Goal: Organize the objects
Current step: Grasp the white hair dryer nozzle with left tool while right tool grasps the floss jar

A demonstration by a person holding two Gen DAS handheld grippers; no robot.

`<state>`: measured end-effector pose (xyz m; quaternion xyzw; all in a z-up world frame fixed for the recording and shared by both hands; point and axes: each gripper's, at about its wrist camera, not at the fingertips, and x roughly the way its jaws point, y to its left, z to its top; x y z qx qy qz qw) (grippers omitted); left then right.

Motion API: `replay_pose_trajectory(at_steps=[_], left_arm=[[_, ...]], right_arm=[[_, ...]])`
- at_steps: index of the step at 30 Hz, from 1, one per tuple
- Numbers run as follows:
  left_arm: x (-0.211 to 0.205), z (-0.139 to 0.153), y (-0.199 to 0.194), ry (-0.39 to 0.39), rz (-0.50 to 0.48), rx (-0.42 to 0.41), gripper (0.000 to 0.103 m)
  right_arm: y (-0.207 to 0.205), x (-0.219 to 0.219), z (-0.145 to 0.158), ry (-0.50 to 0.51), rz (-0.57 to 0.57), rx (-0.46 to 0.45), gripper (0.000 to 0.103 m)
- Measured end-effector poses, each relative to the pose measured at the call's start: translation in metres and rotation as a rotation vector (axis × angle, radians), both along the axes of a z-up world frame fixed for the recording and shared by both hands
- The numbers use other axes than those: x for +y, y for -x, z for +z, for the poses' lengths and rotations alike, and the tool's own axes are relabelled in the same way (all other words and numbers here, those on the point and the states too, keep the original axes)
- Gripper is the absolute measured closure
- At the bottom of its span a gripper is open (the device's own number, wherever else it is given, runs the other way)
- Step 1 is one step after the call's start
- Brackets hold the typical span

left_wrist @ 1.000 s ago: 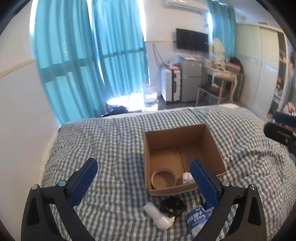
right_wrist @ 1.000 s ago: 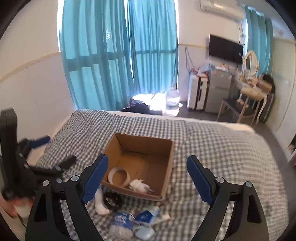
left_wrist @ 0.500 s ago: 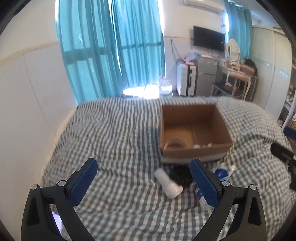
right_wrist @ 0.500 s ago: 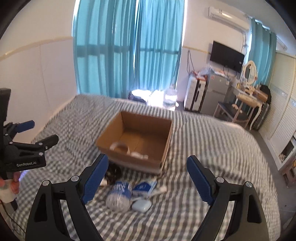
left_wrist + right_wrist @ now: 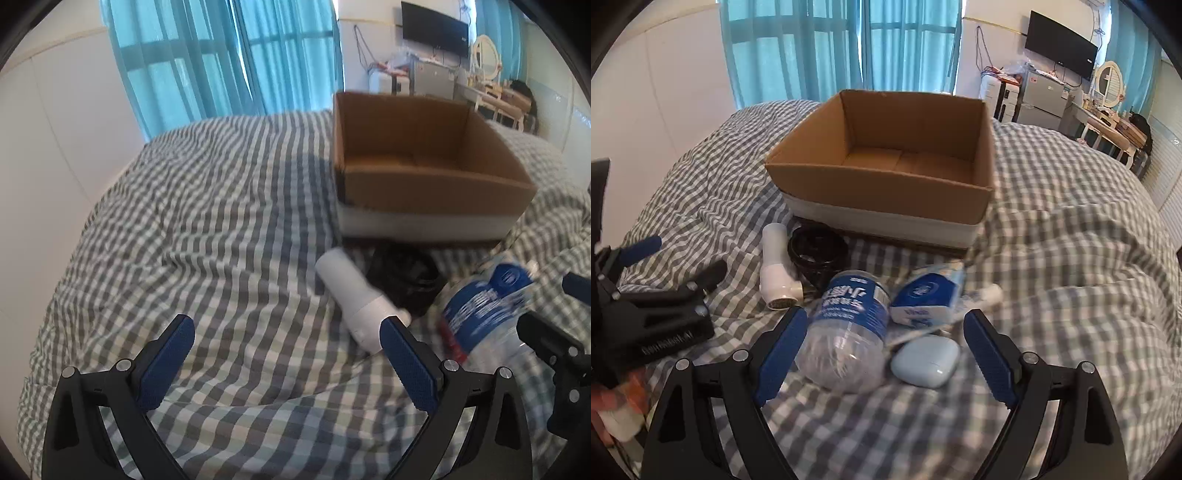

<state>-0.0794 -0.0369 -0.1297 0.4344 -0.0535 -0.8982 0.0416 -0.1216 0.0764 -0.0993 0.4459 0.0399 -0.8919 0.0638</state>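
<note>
As both tools (image 5: pixel 885 326) dropped, water bottle (image 5: pixel 846 328) nearer.

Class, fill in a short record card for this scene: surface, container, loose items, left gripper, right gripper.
surface: checked bedcover
container: open cardboard box on the bed
loose items: water bottle, white tube, black round object, tissue pack, pale blue case, all in front of the box
left gripper: open, holding nothing
right gripper: open, above the bottle and case
</note>
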Motion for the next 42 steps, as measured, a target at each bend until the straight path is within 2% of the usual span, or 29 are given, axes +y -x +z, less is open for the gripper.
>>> replay_pose_trajectory(at_steps=[5,7,8,9,18,23,28,31,37,40,42], left_arm=[[-0.005,-0.012,0.004,-0.003,0.017,-0.030,0.000],[-0.006,-0.014,0.007,-0.008,0.024,-0.037,0.000],[-0.007,-0.016,0.008,-0.015,0.023,-0.043,0.000],[-0.007,-0.018,0.011,-0.021,0.022,-0.049,0.000],[-0.008,-0.025,0.016,-0.048,0.012,-0.073,0.000],[-0.004,-0.027,0.019,-0.055,-0.001,-0.096,0.000],[0.009,-0.020,0.025,-0.116,-0.056,-0.085,0.000],[0.023,-0.019,0.036,-0.122,-0.092,-0.092,0.000],[0.037,-0.033,0.061,-0.118,-0.087,-0.133,0.000],[0.041,-0.044,0.070,-0.131,-0.086,-0.162,0.008],[0.044,-0.050,0.073,-0.134,-0.093,-0.183,0.018]], right_arm=[[0.009,-0.017,-0.022,-0.015,0.043,-0.032,0.016],[0.013,-0.023,-0.032,-0.037,0.061,-0.061,0.024],[0.014,-0.026,-0.037,-0.053,0.076,-0.077,0.035],[0.014,-0.029,-0.042,-0.064,0.087,-0.084,0.039],[0.018,-0.034,-0.059,-0.117,0.084,-0.111,0.037],[0.009,-0.023,-0.046,-0.059,0.055,-0.061,0.039],[-0.001,-0.008,-0.017,-0.031,0.037,0.016,0.040],[-0.004,0.007,0.003,-0.016,0.007,0.071,0.040],[0.000,0.028,0.019,-0.051,-0.042,0.143,0.040],[0.002,0.037,0.015,-0.022,-0.059,0.130,0.040],[0.004,0.040,0.010,-0.011,-0.057,0.115,0.040]])
